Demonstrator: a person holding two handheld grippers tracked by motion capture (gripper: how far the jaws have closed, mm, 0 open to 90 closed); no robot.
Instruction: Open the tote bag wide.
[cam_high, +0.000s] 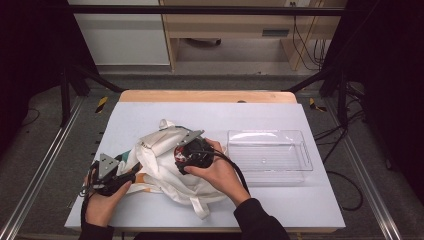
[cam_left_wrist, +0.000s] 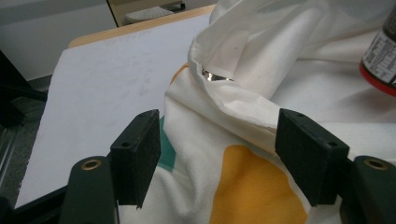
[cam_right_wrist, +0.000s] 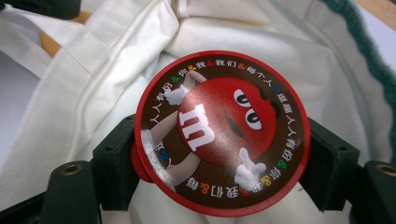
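Note:
A white cloth tote bag (cam_high: 160, 172) with yellow and green print lies crumpled on the table (cam_high: 210, 112). My right gripper (cam_high: 186, 152) is over the bag's mouth, shut on a round candy can (cam_right_wrist: 222, 130) whose red lid bears a red cartoon figure. The can's sides sit tight between both pads, with the white bag (cam_right_wrist: 93, 84) behind it. My left gripper (cam_high: 131, 170) is at the bag's left edge. Its jaws stand wide apart around a fold of the bag (cam_left_wrist: 243, 60), and the pads do not squeeze it. In the left gripper view the can (cam_left_wrist: 380, 56) is at the top right.
A clear plastic bin (cam_high: 306, 152) stands on the table to the right of the bag. The bag's strap (cam_high: 200, 207) trails toward the near edge. A wooden strip (cam_high: 207, 96) runs along the table's far edge.

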